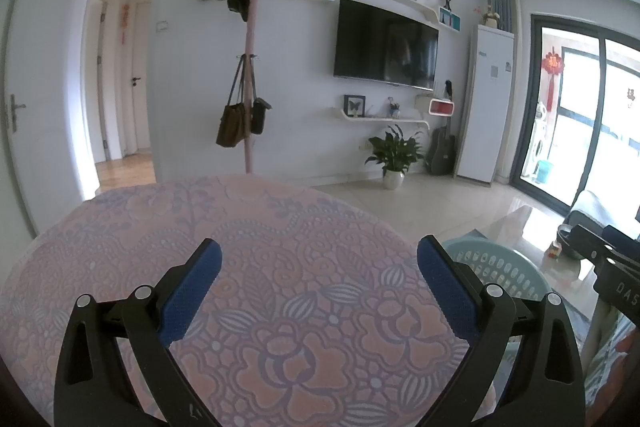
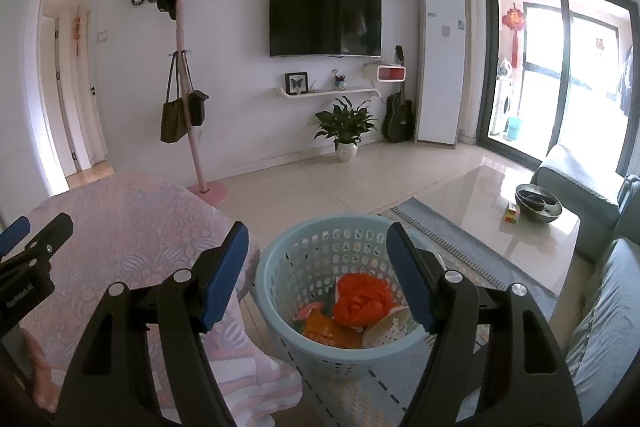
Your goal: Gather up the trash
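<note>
A light blue plastic basket (image 2: pixel 320 343) stands on the floor next to a table with a pink flowered cloth (image 2: pixel 132 243). Inside it lie an orange plastic bag (image 2: pixel 362 297), an orange wrapper (image 2: pixel 326 331) and a white paper cup (image 2: pixel 386 329). My right gripper (image 2: pixel 316 263) is open and empty, held above the basket. My left gripper (image 1: pixel 320 267) is open and empty over the cloth (image 1: pixel 280 267); the basket's rim (image 1: pixel 500 263) shows past its right finger. The left gripper also shows at the left edge of the right wrist view (image 2: pixel 28 239).
A glass coffee table (image 2: pixel 500 203) with a dark bowl (image 2: pixel 538 203) and a small cube stands to the right, a grey sofa (image 2: pixel 608 307) beyond it. A rug (image 2: pixel 460 247) lies under the basket. A pink coat stand (image 2: pixel 192 131), a potted plant (image 2: pixel 346 131) and a guitar line the far wall.
</note>
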`<state>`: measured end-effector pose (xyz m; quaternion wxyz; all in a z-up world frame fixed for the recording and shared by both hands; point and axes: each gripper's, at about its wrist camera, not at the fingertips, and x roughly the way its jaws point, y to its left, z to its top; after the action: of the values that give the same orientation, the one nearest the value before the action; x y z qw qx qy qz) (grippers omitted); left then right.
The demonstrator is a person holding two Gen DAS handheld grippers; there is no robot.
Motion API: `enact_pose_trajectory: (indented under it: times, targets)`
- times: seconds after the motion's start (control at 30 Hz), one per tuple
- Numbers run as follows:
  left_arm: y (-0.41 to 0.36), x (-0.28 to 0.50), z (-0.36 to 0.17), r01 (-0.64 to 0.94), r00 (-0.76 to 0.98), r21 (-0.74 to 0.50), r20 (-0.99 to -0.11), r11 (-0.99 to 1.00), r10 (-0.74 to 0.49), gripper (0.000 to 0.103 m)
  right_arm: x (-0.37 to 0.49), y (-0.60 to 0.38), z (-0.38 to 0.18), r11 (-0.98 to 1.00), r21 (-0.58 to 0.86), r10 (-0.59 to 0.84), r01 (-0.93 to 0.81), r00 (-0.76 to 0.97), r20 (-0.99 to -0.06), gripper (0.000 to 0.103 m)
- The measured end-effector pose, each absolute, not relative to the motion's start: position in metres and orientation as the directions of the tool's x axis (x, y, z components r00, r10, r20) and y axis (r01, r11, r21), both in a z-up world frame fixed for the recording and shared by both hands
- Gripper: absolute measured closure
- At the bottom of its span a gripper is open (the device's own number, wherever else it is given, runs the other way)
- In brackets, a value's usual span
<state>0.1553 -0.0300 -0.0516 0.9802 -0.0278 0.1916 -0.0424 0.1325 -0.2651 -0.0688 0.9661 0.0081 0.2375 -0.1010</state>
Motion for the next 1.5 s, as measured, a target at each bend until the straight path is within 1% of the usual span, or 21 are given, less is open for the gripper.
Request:
enact_pose_trajectory:
  times: [1.5]
  targets:
    - [-0.0306, 0.1561, -0.0547, 0.079, 0.918, -0.074, -0.384, 0.994, -0.101, 0.008, 0.1366, -0.2659, -0.0666, 0.981, -0.036, -0.184, 0.190, 0.864, -0.468, 0.035]
